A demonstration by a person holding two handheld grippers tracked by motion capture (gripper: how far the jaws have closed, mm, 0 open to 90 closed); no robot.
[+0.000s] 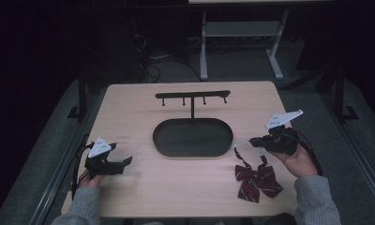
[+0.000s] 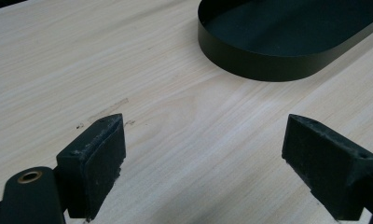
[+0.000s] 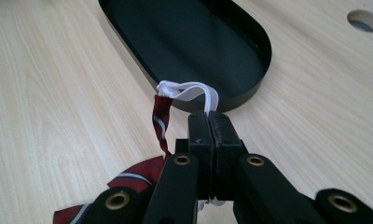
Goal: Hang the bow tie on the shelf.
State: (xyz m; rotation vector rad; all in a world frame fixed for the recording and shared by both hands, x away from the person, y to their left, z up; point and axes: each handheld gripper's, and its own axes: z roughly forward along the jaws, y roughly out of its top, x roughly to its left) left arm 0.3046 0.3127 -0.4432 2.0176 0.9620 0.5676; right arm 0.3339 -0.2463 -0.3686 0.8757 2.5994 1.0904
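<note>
Your right gripper [image 3: 208, 123] is clamped on the bow tie's [image 1: 258, 178] white strap [image 3: 189, 91], its lower end hidden behind the jaws. Your left gripper [image 2: 203, 154] gapes wide, empty.

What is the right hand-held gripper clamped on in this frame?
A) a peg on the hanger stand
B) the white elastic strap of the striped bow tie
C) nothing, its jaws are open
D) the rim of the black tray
B: the right hand-held gripper has its jaws shut on the white elastic strap of the bow tie, short of the black tray.

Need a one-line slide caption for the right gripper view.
Right gripper shut on the bow tie's white strap, beside the black tray.
</note>
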